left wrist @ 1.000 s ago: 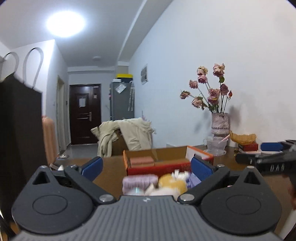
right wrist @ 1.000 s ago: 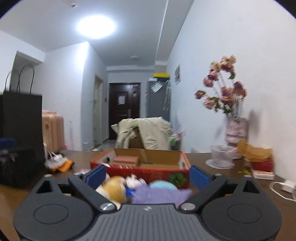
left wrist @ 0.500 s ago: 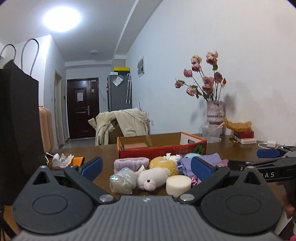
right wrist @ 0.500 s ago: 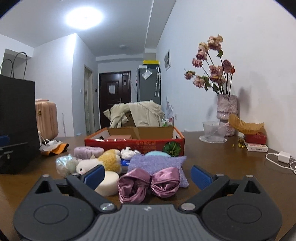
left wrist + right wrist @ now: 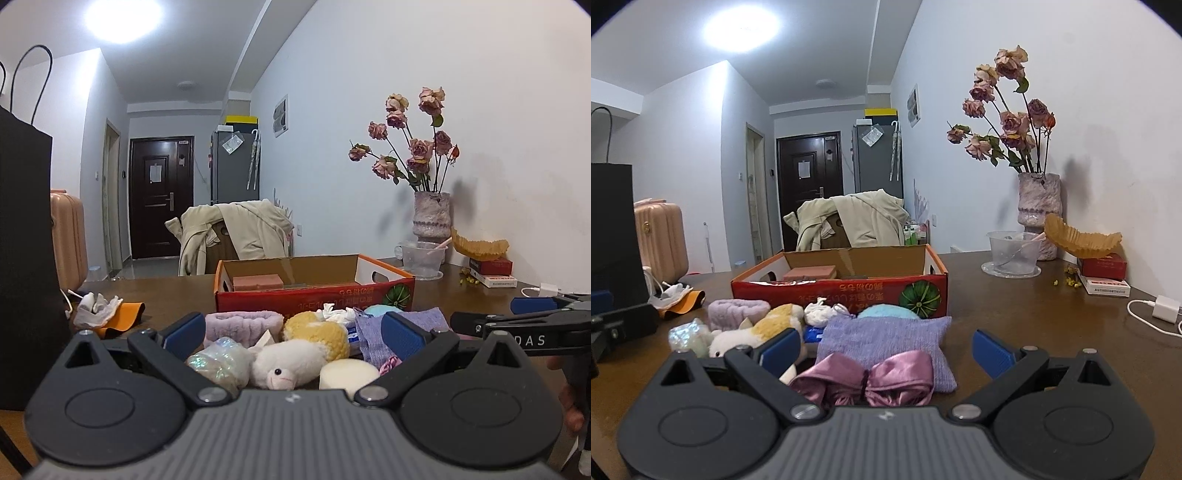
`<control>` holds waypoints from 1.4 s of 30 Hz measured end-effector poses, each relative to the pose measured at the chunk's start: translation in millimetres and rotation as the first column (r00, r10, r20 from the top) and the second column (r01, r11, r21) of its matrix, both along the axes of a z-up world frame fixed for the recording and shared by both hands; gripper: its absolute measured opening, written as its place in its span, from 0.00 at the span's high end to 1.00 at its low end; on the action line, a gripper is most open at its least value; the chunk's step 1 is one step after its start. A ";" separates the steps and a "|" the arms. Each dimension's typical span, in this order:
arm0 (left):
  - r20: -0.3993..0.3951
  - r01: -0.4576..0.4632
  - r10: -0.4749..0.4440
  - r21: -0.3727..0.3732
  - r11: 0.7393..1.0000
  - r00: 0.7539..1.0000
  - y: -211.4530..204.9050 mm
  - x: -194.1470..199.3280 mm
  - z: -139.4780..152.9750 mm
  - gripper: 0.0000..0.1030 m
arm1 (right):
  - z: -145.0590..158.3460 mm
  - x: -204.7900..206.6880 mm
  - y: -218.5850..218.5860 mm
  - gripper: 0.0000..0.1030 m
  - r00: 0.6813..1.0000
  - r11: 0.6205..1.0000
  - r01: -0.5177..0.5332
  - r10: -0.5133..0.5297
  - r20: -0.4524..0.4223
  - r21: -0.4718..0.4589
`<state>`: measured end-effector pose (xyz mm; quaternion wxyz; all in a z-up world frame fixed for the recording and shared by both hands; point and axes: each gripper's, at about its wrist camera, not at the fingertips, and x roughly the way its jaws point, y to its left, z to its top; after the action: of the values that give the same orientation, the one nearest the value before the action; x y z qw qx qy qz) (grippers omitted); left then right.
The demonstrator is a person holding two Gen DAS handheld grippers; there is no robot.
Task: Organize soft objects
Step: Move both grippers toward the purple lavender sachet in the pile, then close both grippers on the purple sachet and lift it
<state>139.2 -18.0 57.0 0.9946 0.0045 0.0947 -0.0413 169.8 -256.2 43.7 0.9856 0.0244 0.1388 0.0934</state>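
A pile of soft objects lies on the brown table in front of an open red cardboard box (image 5: 314, 297) (image 5: 842, 291). In the left wrist view: a white plush lamb (image 5: 286, 363), a yellow plush (image 5: 317, 334), an iridescent pouch (image 5: 218, 360), a white round sponge (image 5: 347, 373), a lilac headband (image 5: 242, 323). In the right wrist view: a pink satin bow (image 5: 864, 378), a purple cloth pad (image 5: 886, 336), a light blue puff (image 5: 886, 312). My left gripper (image 5: 293, 332) is open and empty above the lamb. My right gripper (image 5: 886, 349) is open and empty over the bow.
A vase of dried roses (image 5: 1038, 206), a clear plastic bowl (image 5: 1012, 254), small boxes (image 5: 1102, 275) and a white charger (image 5: 1165, 308) stand at the right. A black paper bag (image 5: 26, 258) stands at the left. A white and orange cloth (image 5: 107, 312) lies left of the pile.
Both grippers have pulled back and tilted down from the box, so the soft pile now sits between their open fingers. Nothing was taken hold of.
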 end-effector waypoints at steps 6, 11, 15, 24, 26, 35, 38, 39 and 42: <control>-0.032 0.005 -0.006 -0.028 1.000 0.999 1.8 18.2 -1.9 0.00 | 0.1 23.2 -0.2 0.03 1.000 1.000 0.008 -0.008 -0.023 -0.009; -0.061 0.001 -0.003 -0.037 0.999 0.998 3.7 29.3 -5.9 0.00 | -2.5 37.5 1.5 0.03 0.999 1.000 0.019 -0.020 -0.040 -0.011; -0.085 -0.004 -0.001 -0.053 0.999 0.996 5.8 38.3 -7.9 0.00 | -1.8 46.5 2.3 0.04 0.999 0.999 0.026 -0.027 -0.035 -0.020; -0.098 -0.002 -0.003 -0.049 0.999 0.995 -1.7 60.2 -8.3 0.00 | 0.8 70.9 -5.7 0.05 0.999 0.999 0.033 -0.033 -0.039 -0.007; -0.097 0.005 -0.010 -0.051 0.999 0.995 -4.0 64.8 -8.2 0.00 | 1.2 76.6 -7.9 0.05 0.998 1.000 0.030 -0.030 -0.047 -0.004; -0.127 0.078 -0.085 -0.057 0.995 0.988 -32.6 97.9 -7.2 0.08 | -2.2 98.2 -24.5 0.13 0.995 0.999 -0.014 0.018 -0.095 0.038; -0.207 0.129 -0.147 -0.097 0.987 0.967 -44.0 120.8 -5.0 0.32 | -12.4 111.2 -34.7 0.18 0.987 0.996 -0.034 0.046 -0.155 0.079; -0.251 0.146 -0.172 -0.119 0.982 0.953 -48.8 132.2 -6.2 0.40 | -16.2 115.9 -38.0 0.21 0.983 0.995 -0.037 0.053 -0.175 0.092; -0.348 0.151 -0.190 -0.135 0.979 0.918 -61.3 158.4 -15.3 0.44 | -29.2 129.8 -46.9 0.25 0.964 0.988 -0.057 0.092 -0.249 0.144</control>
<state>297.7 -79.3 41.7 0.9519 -0.0472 0.2719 -0.1330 299.6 -303.0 14.5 0.9514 0.0979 0.2584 0.1359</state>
